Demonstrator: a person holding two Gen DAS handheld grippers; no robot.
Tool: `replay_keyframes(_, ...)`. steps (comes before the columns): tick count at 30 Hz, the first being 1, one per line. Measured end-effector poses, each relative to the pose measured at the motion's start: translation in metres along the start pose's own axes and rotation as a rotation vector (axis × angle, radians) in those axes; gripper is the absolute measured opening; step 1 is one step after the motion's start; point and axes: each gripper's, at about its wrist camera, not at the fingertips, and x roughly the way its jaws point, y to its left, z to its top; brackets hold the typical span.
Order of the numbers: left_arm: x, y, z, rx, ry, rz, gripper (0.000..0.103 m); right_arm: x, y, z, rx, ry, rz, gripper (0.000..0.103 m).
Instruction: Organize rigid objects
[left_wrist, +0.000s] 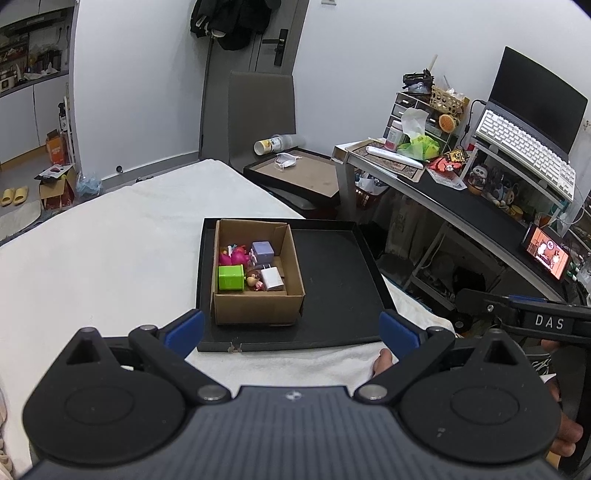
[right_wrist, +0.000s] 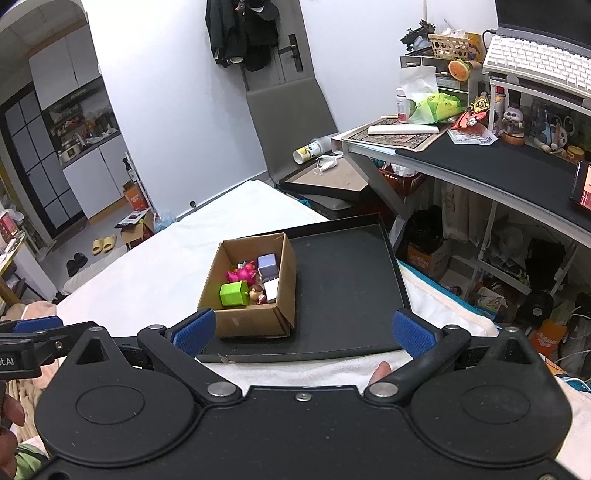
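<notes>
Both grippers hang empty near the close edge of the shallow black tray (left_wrist: 340, 280), which rests on a white towel-covered bed (left_wrist: 110, 240). The left gripper (left_wrist: 291, 328) has its blue-padded fingers spread wide, and so does the right gripper (right_wrist: 303, 328). All the small rigid things already sit in the open brown cardboard box (left_wrist: 255, 310) at the tray's left side: a glossy lime-green cube (left_wrist: 231, 277), a lilac cube (left_wrist: 263, 252), a white plug-in charger (left_wrist: 272, 278), a pink plastic toy (left_wrist: 231, 255) and a small figurine (left_wrist: 254, 280). The task looks close to done. The risk now is a stray nudge — the light box could slide on the smooth tray, or the tray tilt on the soft bedding.
</notes>
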Motion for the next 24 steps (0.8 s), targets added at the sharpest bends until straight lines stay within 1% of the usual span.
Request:
replay_keyframes(7,0.0019,-0.0016,-0.0006,0.011,0.005,0.016,0.100,0.0002,0.0021,-0.0017,-0.020,-0.005,-0.002,0.103)
replay_keyframes(15,0.0050,-0.0032,-0.0011,0.014,0.017,0.014,0.100,0.0020,0.0027,-0.0019,-0.023,0.001,-0.014,0.103)
replay_keyframes(18,0.0058,-0.0029,-0.0013,0.006,0.021,0.001,0.100,0.0021,0.0026,-0.0024,-0.027,0.001,-0.018,0.103)
replay_keyframes(24,0.0053,-0.0050,-0.0021,0.018,0.022,0.011,0.100,0.0033,0.0024,-0.0032,-0.029,0.008,-0.016,0.103)
